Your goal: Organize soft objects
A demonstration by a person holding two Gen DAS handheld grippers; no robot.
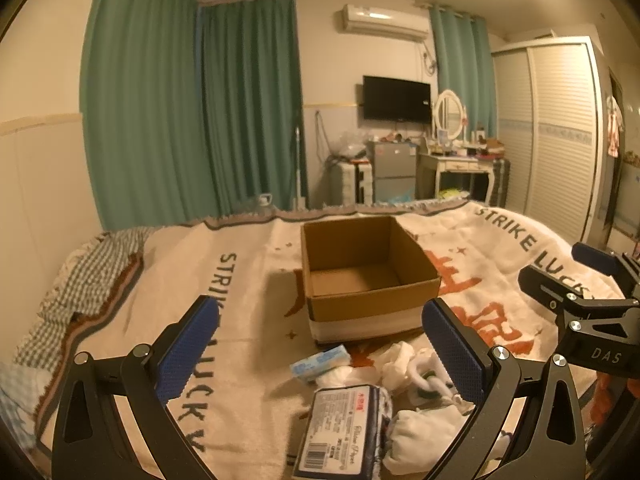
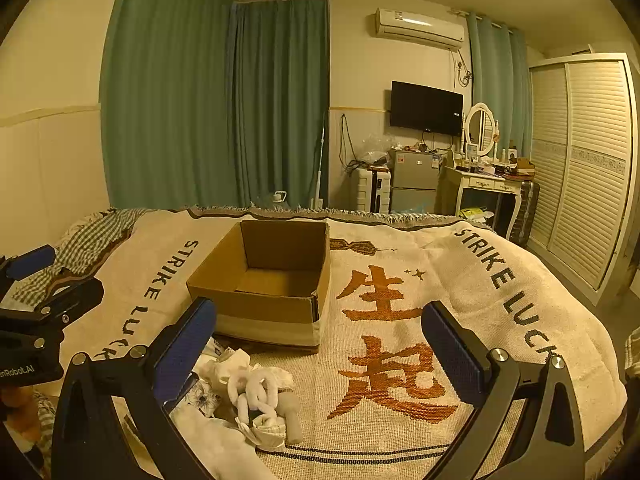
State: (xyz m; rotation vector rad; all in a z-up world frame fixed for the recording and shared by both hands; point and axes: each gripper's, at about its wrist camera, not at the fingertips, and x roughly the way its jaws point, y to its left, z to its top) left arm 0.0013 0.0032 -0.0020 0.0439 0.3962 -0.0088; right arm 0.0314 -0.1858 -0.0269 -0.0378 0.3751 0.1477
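An open, empty cardboard box [image 1: 362, 276] [image 2: 272, 280] stands on the bed's blanket. In front of it lies a heap of soft things: a dark tissue pack [image 1: 344, 432], a small blue pack [image 1: 320, 362], white cloths [image 1: 416, 432] and a white plush chain toy [image 2: 256, 394]. My left gripper [image 1: 320, 344] hovers open above the heap, with nothing between its blue pads. My right gripper [image 2: 320, 344] is open too, with the toy low at its left finger. Each gripper shows at the edge of the other's view.
The cream blanket [image 2: 400, 360] with orange characters and "STRIKE LUCKY" lettering covers the bed. A checked cloth [image 1: 96, 264] lies at the far left. Beyond the bed stand green curtains, a small fridge [image 2: 414, 180], a dressing table [image 2: 484, 184] and a wardrobe [image 2: 584, 168].
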